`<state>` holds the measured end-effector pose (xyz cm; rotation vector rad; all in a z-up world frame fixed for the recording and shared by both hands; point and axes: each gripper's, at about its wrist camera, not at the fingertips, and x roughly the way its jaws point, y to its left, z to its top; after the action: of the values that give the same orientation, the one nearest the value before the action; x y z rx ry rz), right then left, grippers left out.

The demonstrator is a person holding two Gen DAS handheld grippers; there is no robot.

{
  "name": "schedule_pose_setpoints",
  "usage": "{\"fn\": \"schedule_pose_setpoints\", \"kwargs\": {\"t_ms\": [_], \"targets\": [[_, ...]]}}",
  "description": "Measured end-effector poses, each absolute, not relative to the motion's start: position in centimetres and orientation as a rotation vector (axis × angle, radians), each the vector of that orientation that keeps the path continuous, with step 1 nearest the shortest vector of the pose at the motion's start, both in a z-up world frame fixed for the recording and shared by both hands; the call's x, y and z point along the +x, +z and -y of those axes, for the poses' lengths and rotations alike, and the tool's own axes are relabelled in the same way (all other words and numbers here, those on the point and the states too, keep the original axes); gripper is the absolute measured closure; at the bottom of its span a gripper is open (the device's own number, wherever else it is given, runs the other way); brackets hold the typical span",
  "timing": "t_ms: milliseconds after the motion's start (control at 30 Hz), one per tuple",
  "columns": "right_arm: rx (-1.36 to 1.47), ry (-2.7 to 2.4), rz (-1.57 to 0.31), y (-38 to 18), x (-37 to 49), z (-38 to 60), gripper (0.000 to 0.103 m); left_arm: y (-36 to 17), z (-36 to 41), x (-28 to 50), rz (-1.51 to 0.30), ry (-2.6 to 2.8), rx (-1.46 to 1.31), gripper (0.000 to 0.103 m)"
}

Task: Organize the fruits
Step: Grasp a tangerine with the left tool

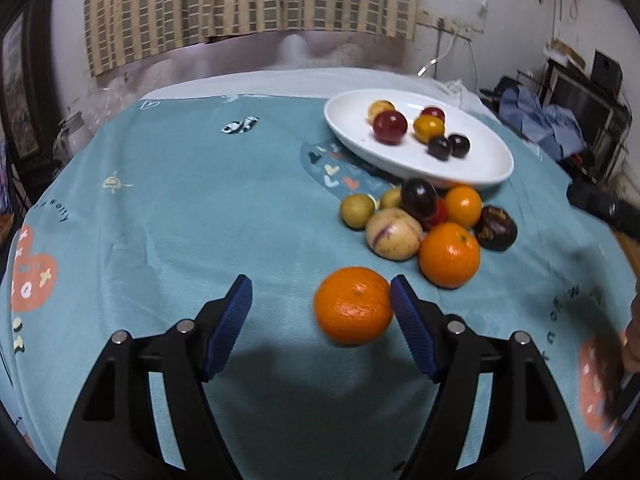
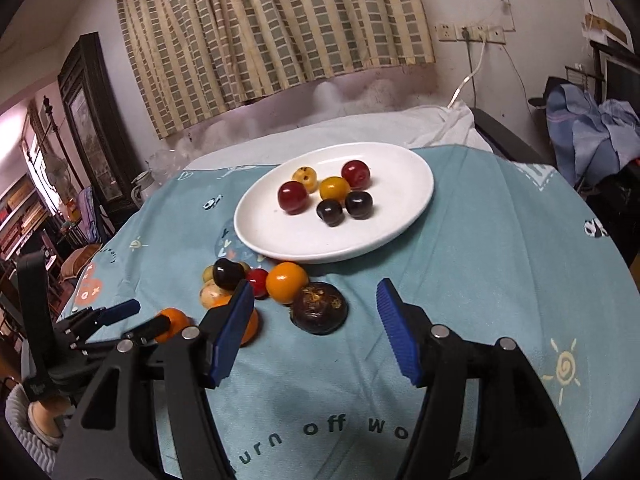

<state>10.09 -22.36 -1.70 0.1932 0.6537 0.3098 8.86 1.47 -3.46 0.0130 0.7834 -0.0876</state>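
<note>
The left gripper [image 1: 321, 296] stands released, a mandarin [image 1: 353, 305] lying on the teal cloth [image 1: 160, 220] between its jaws, against the right blue pad [image 1: 412, 328]. The right gripper [image 2: 316, 300] is likewise released, a dark mangosteen [image 2: 319, 307] between its fingertips, untouched. At twelve o'clock the white plate [image 2: 400, 216] holds six small fruits, a loose pile just below its near rim.

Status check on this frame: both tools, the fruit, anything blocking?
Left tool open, orange beside its right finger, ungripped. Right tool open, empty. Six small fruits on white plate; pile on cloth. Nothing blocking.
</note>
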Motion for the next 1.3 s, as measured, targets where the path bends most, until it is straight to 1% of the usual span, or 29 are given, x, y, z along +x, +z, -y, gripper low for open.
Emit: {"fn": "schedule_pose_setpoints", "kwargs": {"t_ms": [300, 400, 433, 500, 533, 567, 767, 1300], "targets": [[0.165, 0.307, -0.675, -2.4, 9.9, 21.6, 0.039, -4.3, -0.3, 9.3, -0.797, -0.067, 0.082, 0.03], [0.15, 0.304, -0.68, -2.7, 9.9, 21.3, 0.039, -4.3, -0.3, 9.3, -0.797, -0.065, 0.088, 0.032], [0.147, 0.301, -0.682, -2.8, 10.0, 21.2, 0.039, -4.3, -0.3, 9.4, -0.799, -0.067, 0.085, 0.035], [0.144, 0.298, -0.689, -3.0, 10.1, 21.2, 0.039, -4.3, -0.3, 9.5, -0.805, -0.07, 0.08, 0.044], [0.143, 0.297, -0.692, -3.1, 10.2, 21.2, 0.039, -4.4, -0.4, 9.6, -0.809, -0.071, 0.078, 0.053], [0.141, 0.295, -0.695, -3.2, 10.2, 21.2, 0.039, -4.4, -0.4, 9.7, -0.815, -0.076, 0.072, 0.058], [0.13, 0.294, -0.704, -3.5, 10.3, 21.0, 0.039, -4.6, -0.4, 9.7, -0.813, -0.078, 0.074, 0.06], [0.083, 0.322, -0.699, -3.8, 10.0, 19.8, 0.039, -3.5, -1.2, 9.1, -0.767, -0.037, 0.053, 0.06]]}}
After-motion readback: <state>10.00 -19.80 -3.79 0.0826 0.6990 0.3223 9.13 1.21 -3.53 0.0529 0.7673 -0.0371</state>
